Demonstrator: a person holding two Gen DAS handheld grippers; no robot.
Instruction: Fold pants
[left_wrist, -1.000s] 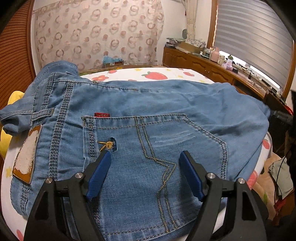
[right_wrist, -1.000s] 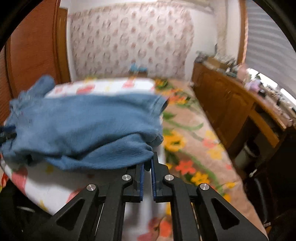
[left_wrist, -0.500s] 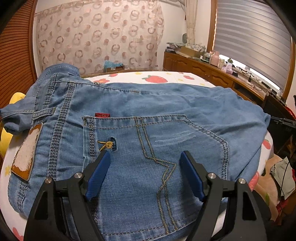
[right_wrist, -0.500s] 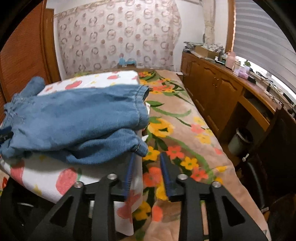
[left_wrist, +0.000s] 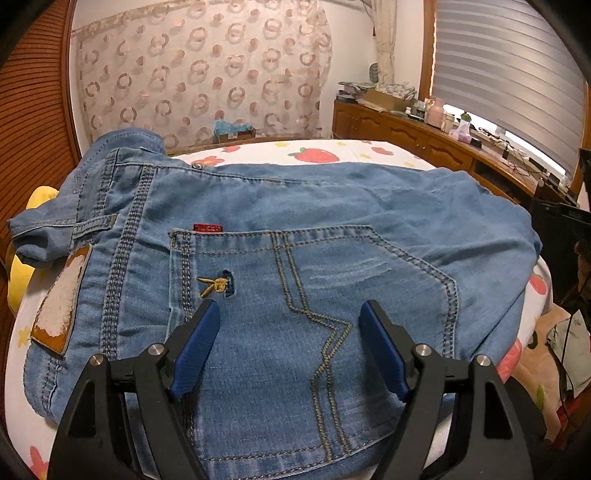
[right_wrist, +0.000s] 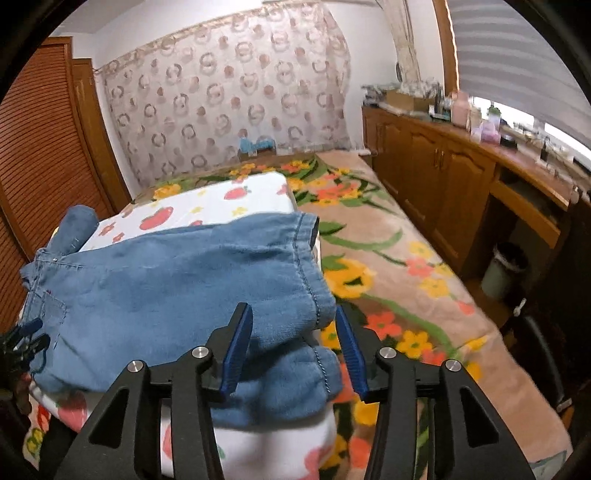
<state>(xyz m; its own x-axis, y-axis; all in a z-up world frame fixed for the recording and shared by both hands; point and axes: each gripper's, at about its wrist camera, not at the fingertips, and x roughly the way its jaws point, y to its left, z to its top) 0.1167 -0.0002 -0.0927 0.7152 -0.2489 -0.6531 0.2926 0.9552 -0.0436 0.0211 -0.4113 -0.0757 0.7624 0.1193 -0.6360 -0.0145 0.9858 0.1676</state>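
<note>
The jeans (left_wrist: 295, 236) lie on the strawberry-print sheet (right_wrist: 221, 199), folded so both leg cuffs stack at the sheet's edge, back pocket (left_wrist: 314, 288) up. The left gripper (left_wrist: 290, 343) hangs over the pocket, jaws wide open; the right gripper (right_wrist: 293, 347) straddles the cuffs (right_wrist: 314, 295), jaws open.

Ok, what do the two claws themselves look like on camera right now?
They match: the left claw and the right claw each have a black frame with triangular cut-outs, round silver bolts at the joints, and two fingers faced with ribbed blue pads. No cables, markings or sleeves show on either.
</note>
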